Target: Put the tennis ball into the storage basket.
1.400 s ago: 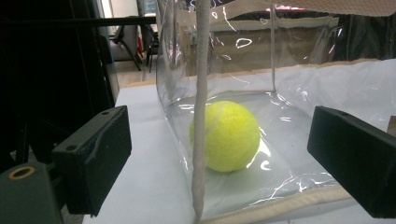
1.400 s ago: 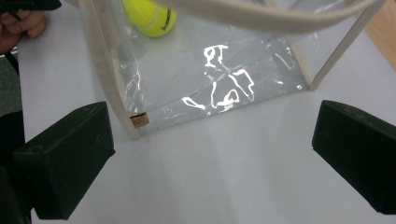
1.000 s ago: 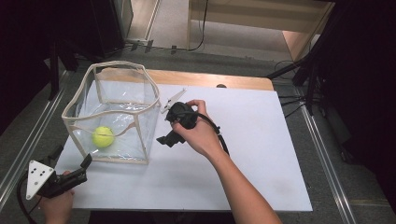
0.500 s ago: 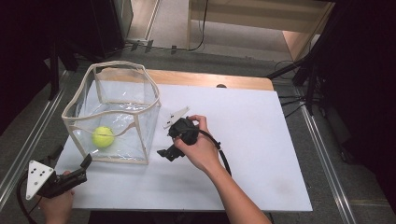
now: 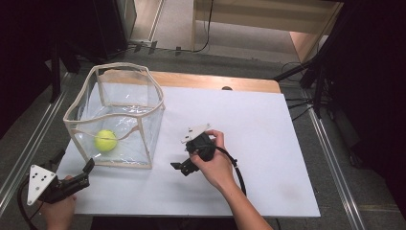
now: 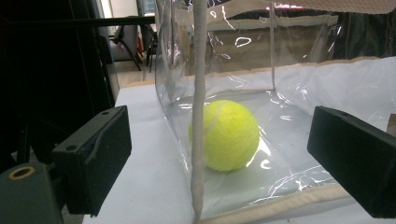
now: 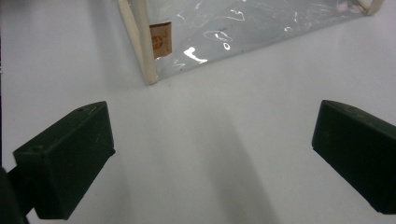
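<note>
A yellow-green tennis ball (image 5: 106,140) (image 6: 226,134) lies inside a clear plastic bag with cream trim (image 5: 117,96) (image 6: 299,88), which stands open-topped on the white table's left. My left gripper (image 5: 87,170) (image 6: 219,163) is open at the near left corner, its jaws wide apart and aimed at the bag's front corner seam, not touching it. My right gripper (image 5: 183,167) (image 7: 210,158) is open just right of the bag, low over the table, with nothing between its jaws. In the right gripper view the bag's lower corner (image 7: 149,51) shows.
The white tabletop (image 5: 268,139) spreads to the right of the bag. A wooden strip (image 5: 215,81) runs along its far edge. Metal rails (image 5: 330,153) flank both sides, and cables (image 5: 297,103) lie at the far right.
My right gripper has pulled back from beside the bag's top toward the near side and lower over the table. The left gripper and the ball have stayed put.
</note>
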The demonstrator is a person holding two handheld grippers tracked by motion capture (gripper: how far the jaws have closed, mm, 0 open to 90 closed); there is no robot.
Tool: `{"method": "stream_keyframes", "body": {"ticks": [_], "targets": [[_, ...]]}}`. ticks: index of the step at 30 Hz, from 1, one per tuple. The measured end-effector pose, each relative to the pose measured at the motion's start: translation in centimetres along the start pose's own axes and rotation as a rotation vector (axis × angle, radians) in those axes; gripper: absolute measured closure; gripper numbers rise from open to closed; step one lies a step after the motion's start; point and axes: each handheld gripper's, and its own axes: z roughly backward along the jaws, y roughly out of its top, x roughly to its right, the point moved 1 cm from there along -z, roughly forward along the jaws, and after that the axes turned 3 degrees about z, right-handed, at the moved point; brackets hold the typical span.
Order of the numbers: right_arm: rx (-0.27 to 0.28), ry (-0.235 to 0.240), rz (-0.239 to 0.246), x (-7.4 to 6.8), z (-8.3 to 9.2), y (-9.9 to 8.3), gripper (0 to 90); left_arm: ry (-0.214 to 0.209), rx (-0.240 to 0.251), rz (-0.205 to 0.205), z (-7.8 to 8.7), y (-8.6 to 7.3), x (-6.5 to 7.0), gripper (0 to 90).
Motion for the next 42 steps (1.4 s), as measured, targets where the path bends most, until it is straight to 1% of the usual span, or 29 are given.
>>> {"method": "stream_keyframes", "body": {"ticks": [2,4,5,8,10,11,12,14,16,22,23,25,32,33,34,35,37,39,42], "targets": [[0.002,-0.004,-0.004,0.0,0.2,-0.3,0.0,0.001,0.001,0.000,0.0,0.0,0.0,6.7],[0.009,-0.013,-0.015,0.1,0.7,-1.1,0.0,0.002,-0.001,-0.003,0.0,0.0,0.0,6.8],[0.009,-0.013,-0.015,0.1,0.7,-1.1,0.0,0.002,-0.001,-0.003,0.0,0.0,0.0,6.8],[0.021,-0.024,-0.037,0.2,1.4,-2.3,0.0,0.003,-0.003,-0.003,0.0,0.0,0.1,6.8],[0.022,-0.028,-0.037,0.2,1.5,-2.5,0.0,0.003,-0.003,-0.003,0.0,0.0,0.1,6.8],[0.030,-0.035,-0.050,0.4,2.0,-3.2,0.0,0.003,-0.003,-0.003,0.0,0.0,0.1,6.8],[0.030,-0.035,-0.050,0.4,2.0,-3.2,0.0,0.002,-0.004,-0.006,0.0,0.0,0.1,6.8],[0.038,-0.045,-0.071,0.5,2.6,-4.1,0.0,0.001,-0.004,-0.007,0.0,0.0,0.1,6.8],[0.050,-0.054,-0.076,0.6,3.0,-4.7,0.0,0.001,-0.004,-0.007,0.0,0.0,0.1,6.8],[0.059,-0.077,-0.105,1.0,4.2,-6.6,0.0,0.001,-0.005,-0.009,0.0,0.0,0.1,6.7],[0.059,-0.077,-0.105,1.0,4.2,-6.6,0.0,0.001,-0.003,-0.008,-0.1,0.0,0.2,6.7],[0.060,-0.089,-0.114,1.3,4.9,-7.5,0.0,0.003,-0.005,-0.012,0.0,0.0,0.2,6.8],[0.068,-0.114,-0.142,1.7,6.3,-9.2,0.0,0.006,-0.010,-0.019,-0.1,-0.1,0.2,6.7],[0.068,-0.120,-0.147,1.8,6.7,-9.8,0.0,0.007,-0.008,-0.018,-0.1,-0.1,0.3,6.8],[0.068,-0.120,-0.147,1.8,6.7,-9.8,0.0,0.007,-0.008,-0.018,-0.1,-0.1,0.3,6.8],[0.069,-0.127,-0.152,1.9,7.0,-10.3,0.0,0.006,-0.009,-0.020,-0.1,-0.1,0.3,6.7],[0.069,-0.139,-0.164,1.9,7.3,-10.8,0.0,0.005,-0.009,-0.025,-0.1,-0.1,0.3,6.7],[0.070,-0.137,-0.164,2.0,7.4,-11.1,0.0,0.005,-0.009,-0.024,-0.1,-0.1,0.3,6.8],[0.074,-0.149,-0.182,2.0,8.0,-12.0,0.0,0.006,-0.009,-0.027,-0.1,-0.1,0.3,6.8]]}}
